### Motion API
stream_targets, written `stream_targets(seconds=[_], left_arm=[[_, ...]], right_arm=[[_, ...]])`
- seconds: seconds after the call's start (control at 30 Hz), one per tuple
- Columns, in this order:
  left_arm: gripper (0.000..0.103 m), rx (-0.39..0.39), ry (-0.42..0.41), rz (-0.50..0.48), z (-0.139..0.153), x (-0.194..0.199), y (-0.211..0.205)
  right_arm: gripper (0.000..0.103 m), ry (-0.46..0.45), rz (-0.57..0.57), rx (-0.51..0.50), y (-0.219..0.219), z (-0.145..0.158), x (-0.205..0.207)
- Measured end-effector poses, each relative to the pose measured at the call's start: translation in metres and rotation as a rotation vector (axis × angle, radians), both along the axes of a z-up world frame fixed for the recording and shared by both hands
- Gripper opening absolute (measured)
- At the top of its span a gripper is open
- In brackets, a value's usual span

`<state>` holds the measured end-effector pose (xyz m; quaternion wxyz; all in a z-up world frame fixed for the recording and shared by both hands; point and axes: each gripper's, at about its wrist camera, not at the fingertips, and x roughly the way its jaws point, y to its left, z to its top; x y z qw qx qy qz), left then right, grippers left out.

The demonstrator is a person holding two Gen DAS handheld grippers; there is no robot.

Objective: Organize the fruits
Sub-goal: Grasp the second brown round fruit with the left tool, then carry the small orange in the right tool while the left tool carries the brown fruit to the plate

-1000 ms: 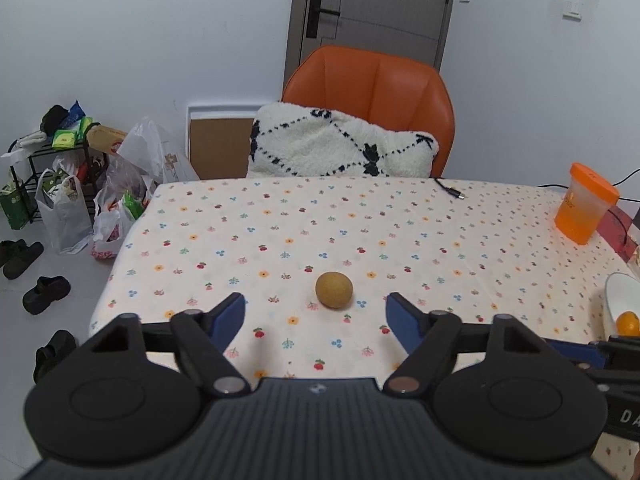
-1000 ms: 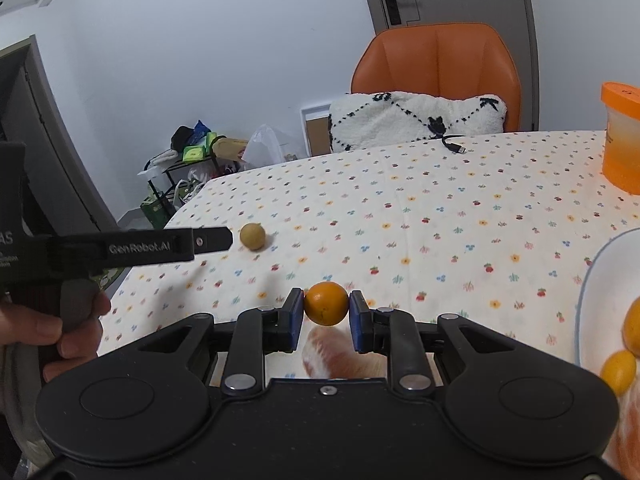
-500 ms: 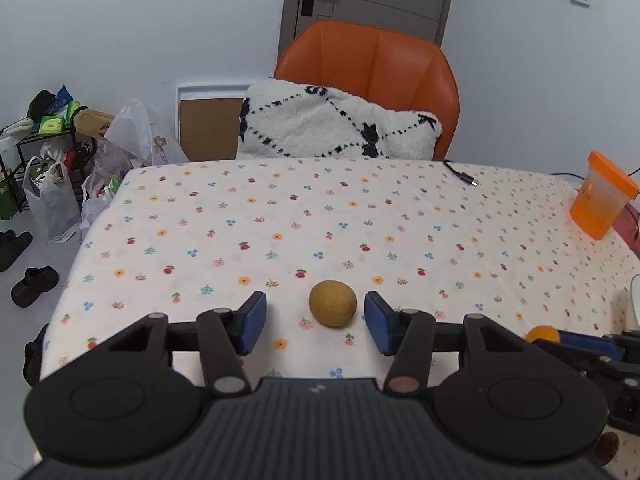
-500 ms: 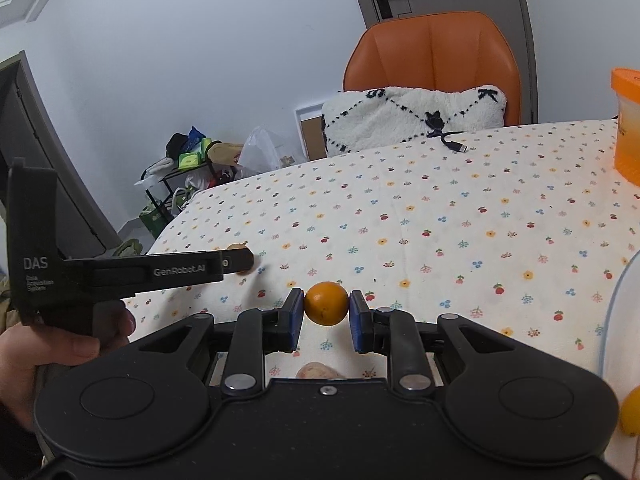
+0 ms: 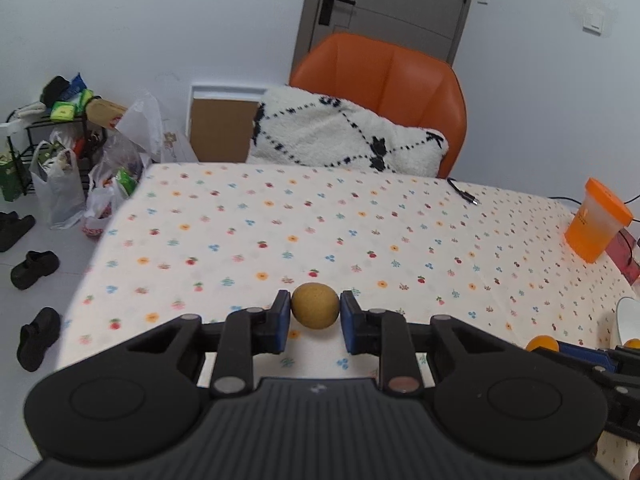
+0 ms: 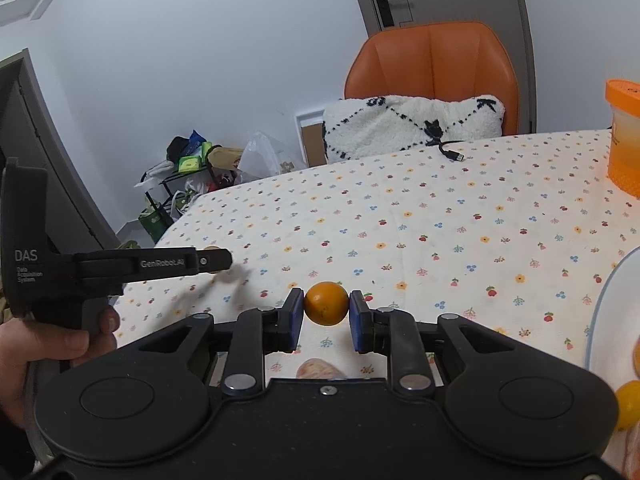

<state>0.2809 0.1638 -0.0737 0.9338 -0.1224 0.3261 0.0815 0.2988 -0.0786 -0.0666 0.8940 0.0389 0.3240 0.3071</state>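
At lower centre of the left wrist view, the left gripper [image 5: 315,312] jaws pinch a tan round fruit [image 5: 315,310] on the floral counter [image 5: 320,220]. The right gripper [image 6: 326,305] jaws clamp a small orange [image 6: 326,303] at lower centre of its view.

Glossy orange fruit [image 6: 326,303], matt rough brown fruit [image 5: 315,310], printed cloth tablecloth [image 5: 320,220]
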Motion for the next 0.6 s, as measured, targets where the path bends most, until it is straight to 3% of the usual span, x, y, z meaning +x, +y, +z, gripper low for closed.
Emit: stream_targets(seconds=[0.6], left_arm=[[0.025,0.066,-0.116,0.081,0.062,-0.086,-0.02]], right_arm=[[0.023,-0.05,0.036,0.06,-0.03,0.022,-0.05]])
